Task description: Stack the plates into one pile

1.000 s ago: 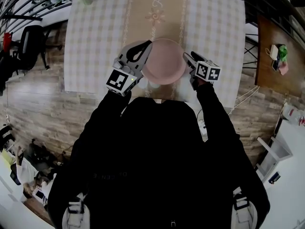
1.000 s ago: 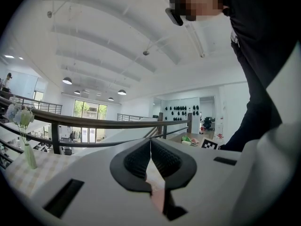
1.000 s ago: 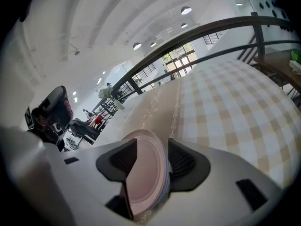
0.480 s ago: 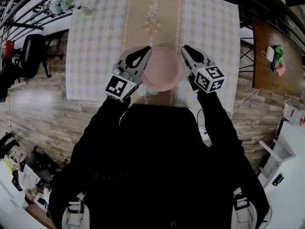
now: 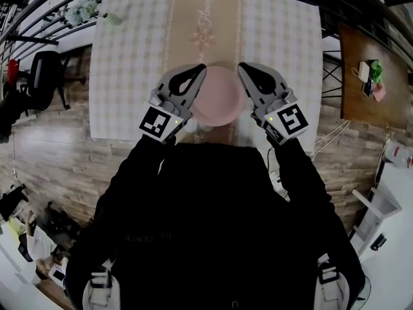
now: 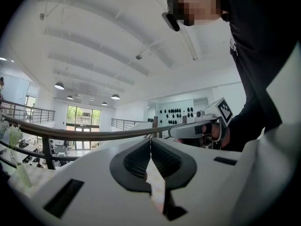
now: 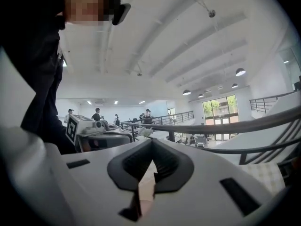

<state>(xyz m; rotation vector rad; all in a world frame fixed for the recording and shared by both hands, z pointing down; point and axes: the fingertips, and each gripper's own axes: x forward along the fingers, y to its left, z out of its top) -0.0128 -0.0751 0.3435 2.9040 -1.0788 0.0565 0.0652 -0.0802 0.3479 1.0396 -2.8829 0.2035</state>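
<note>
Both hand-held grippers read closed from here. Left hand-held gripper (image 6: 150,141): jaws together at the tips, nothing pinched. I only see a pink sliver through the gap behind them. Right hand-held gripper (image 7: 151,142): jaws have just been closing, the tips meet now, and nothing is between the pads. In the head view the pink plate (image 5: 216,99) sits on the checked surface (image 5: 129,57), over the beige runner (image 5: 203,31) near the person's edge. One gripper flanks it on each side. Can't tell if either touches the rim.
</note>
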